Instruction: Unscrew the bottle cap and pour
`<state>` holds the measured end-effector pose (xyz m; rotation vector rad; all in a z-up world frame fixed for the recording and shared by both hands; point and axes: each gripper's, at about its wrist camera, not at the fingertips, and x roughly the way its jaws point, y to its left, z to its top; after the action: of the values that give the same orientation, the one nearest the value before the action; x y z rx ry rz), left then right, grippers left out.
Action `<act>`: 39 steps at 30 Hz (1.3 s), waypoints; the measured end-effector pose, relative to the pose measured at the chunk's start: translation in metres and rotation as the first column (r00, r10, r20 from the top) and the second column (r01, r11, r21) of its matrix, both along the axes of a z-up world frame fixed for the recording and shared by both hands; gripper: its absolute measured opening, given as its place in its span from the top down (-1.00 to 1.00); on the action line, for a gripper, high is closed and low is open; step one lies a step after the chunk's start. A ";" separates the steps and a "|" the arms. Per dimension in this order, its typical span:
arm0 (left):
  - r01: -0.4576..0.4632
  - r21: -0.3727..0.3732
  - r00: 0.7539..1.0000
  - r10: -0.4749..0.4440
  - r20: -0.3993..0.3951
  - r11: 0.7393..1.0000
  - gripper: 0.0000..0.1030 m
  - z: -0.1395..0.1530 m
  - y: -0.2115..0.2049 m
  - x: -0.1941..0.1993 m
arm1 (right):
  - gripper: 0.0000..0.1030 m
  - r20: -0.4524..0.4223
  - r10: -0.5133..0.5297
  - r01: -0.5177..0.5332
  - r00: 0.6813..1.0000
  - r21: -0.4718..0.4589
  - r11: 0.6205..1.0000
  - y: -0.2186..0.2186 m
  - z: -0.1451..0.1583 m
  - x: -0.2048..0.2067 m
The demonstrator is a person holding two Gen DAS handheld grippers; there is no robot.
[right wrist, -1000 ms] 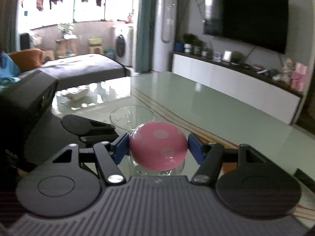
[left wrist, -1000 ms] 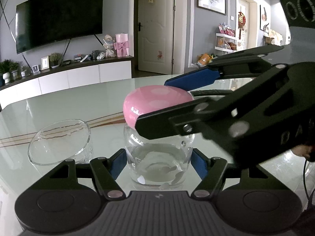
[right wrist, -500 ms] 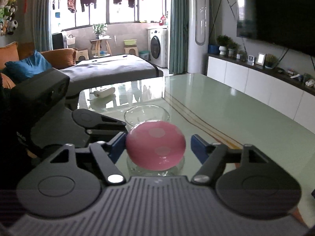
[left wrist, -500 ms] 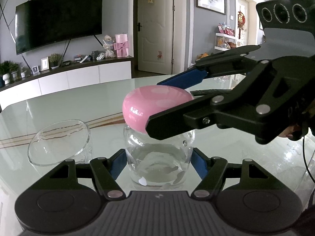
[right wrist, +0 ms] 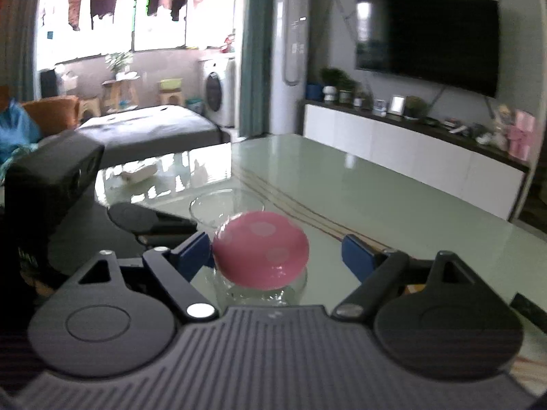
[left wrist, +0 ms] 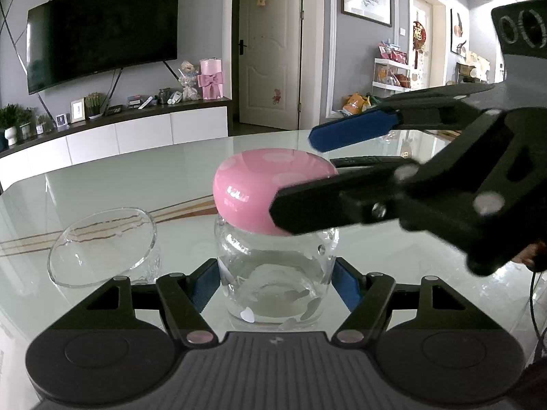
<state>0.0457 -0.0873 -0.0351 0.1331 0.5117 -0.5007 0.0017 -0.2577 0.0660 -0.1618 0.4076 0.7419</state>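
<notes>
Bottle point(left wrist: 275, 273) clamped by left gripper point(left wrist: 275, 282); right gripper point(right wrist: 275, 253) spread around cap point(right wrist: 260, 249).

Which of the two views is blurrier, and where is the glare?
Right wrist view is softer all over, its bright window washed out; left wrist view is sharp on the pink cap and jar, with glare across the glossy table.
</notes>
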 end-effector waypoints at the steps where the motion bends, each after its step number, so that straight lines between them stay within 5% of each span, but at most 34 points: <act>1: 0.000 -0.001 1.000 0.000 0.002 1.000 -0.52 0.000 0.000 0.000 | -0.68 -0.015 -0.039 0.039 0.999 -0.002 0.999 0.004 0.001 -0.001; 17: 0.005 0.005 1.000 -0.005 0.026 1.000 -0.43 0.002 0.000 -0.003 | -0.44 -0.022 -0.227 0.224 0.974 -0.074 0.972 0.043 -0.007 -0.016; 39: -0.004 0.006 1.000 0.004 0.024 1.000 -0.43 0.004 -0.007 -0.004 | -0.27 0.006 -0.154 0.154 0.988 -0.115 0.981 0.047 -0.007 -0.016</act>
<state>0.0413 -0.0939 -0.0313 0.1434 0.4897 -0.4929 -0.0148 -0.2108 0.0588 -0.2348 0.4606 0.5663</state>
